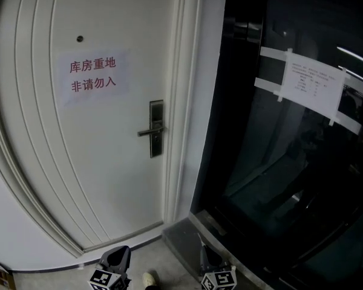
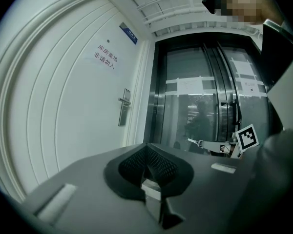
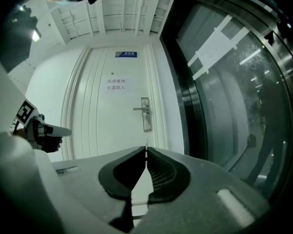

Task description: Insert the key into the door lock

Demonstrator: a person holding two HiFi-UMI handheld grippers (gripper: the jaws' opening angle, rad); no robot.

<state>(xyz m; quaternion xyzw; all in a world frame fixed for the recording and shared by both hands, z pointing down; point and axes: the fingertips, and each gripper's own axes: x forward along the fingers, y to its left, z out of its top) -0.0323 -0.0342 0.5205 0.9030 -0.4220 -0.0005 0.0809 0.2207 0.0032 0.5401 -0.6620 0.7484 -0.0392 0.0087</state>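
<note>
At the near edge of the scene, low and well apart from a white ribbed door (image 1: 78, 162), we hold the dark left gripper (image 2: 146, 145) with its jaws pressed together on nothing. To its right, the dark right gripper (image 3: 146, 150) is clenched on a thin silver metal key (image 2: 194, 141), which juts forward past the jaw tips towards the far side.

A tall silver metal lock plate (image 1: 156, 128) sits near the door's right edge. A short lever handle (image 1: 149, 132) sticks out to the left from it. Above and to the left hangs a pale paper sign with red characters (image 1: 93, 74). To the right of the door stands a dark glass panel (image 1: 290, 174) with a white taped notice (image 1: 311, 84).

We judge this to be the approach: the key is gripped but not yet near the lock. The next move calls for carrying the key to the plate and lining its blade up with the keyhole.

The keyhole itself is too small to make out. From the right gripper view the key shows only as an edge-on sliver. The head view cuts off all but the tops of both grippers.
</note>
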